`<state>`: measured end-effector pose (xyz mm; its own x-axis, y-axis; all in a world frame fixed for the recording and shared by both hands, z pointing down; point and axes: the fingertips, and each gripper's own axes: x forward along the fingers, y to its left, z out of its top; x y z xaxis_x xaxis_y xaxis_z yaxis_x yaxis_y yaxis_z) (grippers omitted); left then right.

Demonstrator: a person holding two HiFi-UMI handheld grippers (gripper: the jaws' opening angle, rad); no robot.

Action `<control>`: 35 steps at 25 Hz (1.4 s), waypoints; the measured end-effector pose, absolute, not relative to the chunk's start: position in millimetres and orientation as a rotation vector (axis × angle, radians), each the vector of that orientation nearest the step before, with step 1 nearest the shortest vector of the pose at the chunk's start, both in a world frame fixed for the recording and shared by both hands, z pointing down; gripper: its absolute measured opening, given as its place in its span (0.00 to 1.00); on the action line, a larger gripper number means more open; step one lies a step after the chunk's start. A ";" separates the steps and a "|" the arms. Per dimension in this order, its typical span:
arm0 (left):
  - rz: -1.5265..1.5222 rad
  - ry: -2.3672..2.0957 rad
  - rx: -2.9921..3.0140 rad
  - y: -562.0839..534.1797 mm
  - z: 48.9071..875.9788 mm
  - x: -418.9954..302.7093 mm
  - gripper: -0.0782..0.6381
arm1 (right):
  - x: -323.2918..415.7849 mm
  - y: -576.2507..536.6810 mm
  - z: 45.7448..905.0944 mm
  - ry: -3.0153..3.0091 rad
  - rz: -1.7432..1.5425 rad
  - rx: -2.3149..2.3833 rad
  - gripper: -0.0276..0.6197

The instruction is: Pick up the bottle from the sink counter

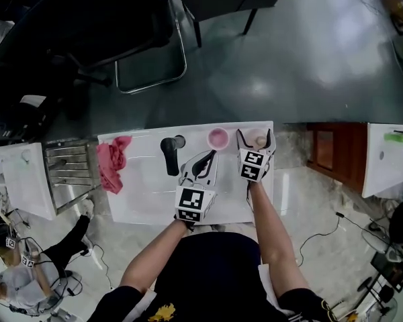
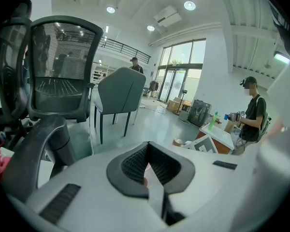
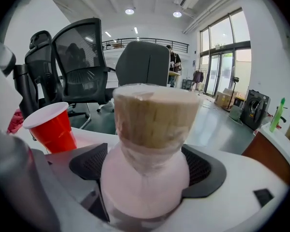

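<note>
Bottle [image 3: 150, 144] stands between our right gripper's [image 1: 255, 137] spread, released fingers [image 3: 205, 170] at the table's [image 1: 148, 203] far right corner. Our left gripper [image 2: 147, 168] is clenched. Grey floor [image 1: 289, 66] and chairs [image 3: 82, 66] lie beyond. We cannot see the bottle's base.

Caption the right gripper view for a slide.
Right gripper open around the pink, tan-capped bottle; red cup beside it.
</note>
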<state>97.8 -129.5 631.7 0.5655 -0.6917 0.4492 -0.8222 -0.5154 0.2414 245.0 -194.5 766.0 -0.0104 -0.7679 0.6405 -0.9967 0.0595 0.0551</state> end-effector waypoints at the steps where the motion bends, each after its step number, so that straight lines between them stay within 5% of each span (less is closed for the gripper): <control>1: 0.413 -1.220 2.379 -129.1 631.8 98.0 0.13 | 244.6 -194.9 766.1 -1.829 0.580 1.760 0.76; 35: 0.408 -1.197 2.492 -81.8 571.8 96.4 0.13 | 238.7 -179.1 726.7 -1.866 0.485 1.680 0.70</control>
